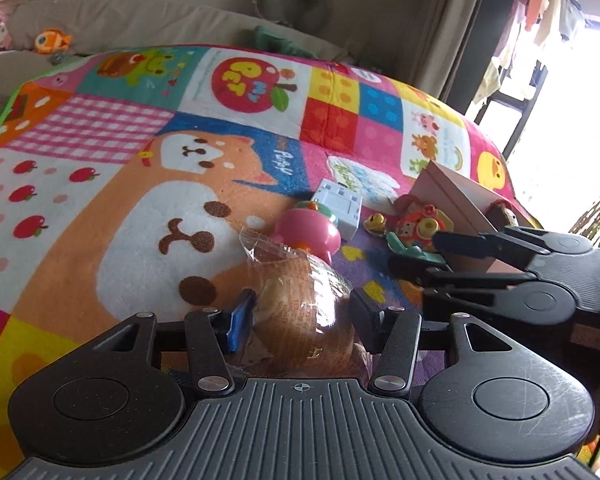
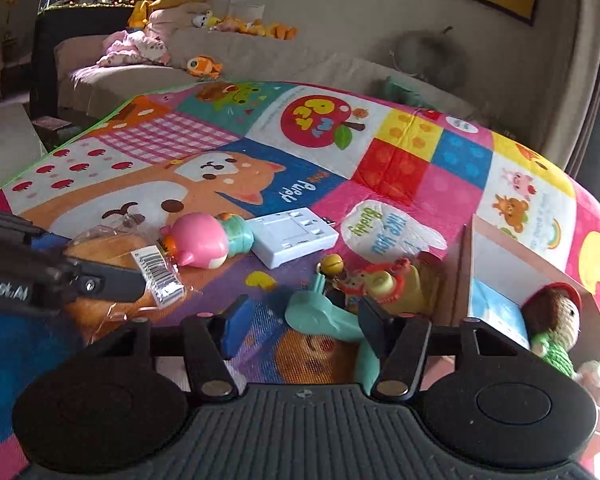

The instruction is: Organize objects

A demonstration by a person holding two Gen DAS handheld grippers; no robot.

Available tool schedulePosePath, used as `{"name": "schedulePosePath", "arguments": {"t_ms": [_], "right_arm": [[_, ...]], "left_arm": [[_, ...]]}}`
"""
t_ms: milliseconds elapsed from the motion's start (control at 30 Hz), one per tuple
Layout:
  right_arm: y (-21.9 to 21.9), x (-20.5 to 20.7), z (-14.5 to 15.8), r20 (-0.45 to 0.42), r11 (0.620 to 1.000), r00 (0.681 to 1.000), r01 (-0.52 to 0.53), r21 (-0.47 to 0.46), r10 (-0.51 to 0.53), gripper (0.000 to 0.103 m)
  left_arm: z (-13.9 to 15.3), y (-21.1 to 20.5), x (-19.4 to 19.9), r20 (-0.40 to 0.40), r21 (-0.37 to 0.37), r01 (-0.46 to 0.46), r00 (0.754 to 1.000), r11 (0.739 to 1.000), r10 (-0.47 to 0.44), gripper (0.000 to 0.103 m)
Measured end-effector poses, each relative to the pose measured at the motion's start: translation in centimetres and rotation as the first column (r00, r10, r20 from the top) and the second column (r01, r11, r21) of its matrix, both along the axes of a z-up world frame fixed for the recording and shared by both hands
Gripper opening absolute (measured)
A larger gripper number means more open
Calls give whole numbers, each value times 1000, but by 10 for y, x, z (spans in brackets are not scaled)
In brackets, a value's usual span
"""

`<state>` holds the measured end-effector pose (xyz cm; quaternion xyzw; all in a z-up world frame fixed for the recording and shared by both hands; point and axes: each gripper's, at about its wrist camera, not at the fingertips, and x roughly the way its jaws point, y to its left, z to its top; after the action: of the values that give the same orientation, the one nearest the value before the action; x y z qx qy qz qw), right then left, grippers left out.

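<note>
A bread bun in clear wrap (image 1: 300, 280) sits between the pads of my left gripper (image 1: 302, 314), which is shut on it just above the colourful play mat (image 1: 140, 200). In the right wrist view the same bun (image 2: 112, 248) shows a barcode label, with the left gripper (image 2: 84, 260) around it. My right gripper (image 2: 306, 328) stands over a teal plastic toy (image 2: 320, 320). The toy touches the right finger, but a gap shows at the blue left pad (image 2: 238, 326). The right gripper (image 1: 420, 254) also appears at the right of the left wrist view.
On the mat lie a pink and teal toy (image 2: 200, 244), a white box (image 2: 292, 236), a small yellow bell (image 2: 332, 264) and a red and yellow toy (image 2: 384, 284). An open pink box (image 2: 500, 264) at the right holds a knitted doll (image 2: 552, 316). A sofa with soft toys (image 2: 220, 40) stands behind.
</note>
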<state>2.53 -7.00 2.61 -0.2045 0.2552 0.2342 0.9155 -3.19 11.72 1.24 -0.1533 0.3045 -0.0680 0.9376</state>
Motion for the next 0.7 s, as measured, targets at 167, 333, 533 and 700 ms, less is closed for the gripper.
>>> {"name": "schedulePosePath", "arguments": {"t_ms": [167,333,533,700], "right_arm": [[6,18,-9,18,1000,1000,8,-29,-7,33],[-18,-14,-4,-12,998,998,-55,-14,55,28],[-65,-59,-1,-21,999,1000,-18,-48,17,29],[-101,-68,4,38,990,990,136,-20,-135,65]], "left_arm": [[-4,7,-1,-2,-53,-2,1000,999,2,57],[-5,8,-1,-2,-64,-5,1000,998,5,58],[-5,8,-1,-2,-59,-6,1000,998,6,58],[-4,5,-1,-1,-40,-9,1000,999,9,58]]}}
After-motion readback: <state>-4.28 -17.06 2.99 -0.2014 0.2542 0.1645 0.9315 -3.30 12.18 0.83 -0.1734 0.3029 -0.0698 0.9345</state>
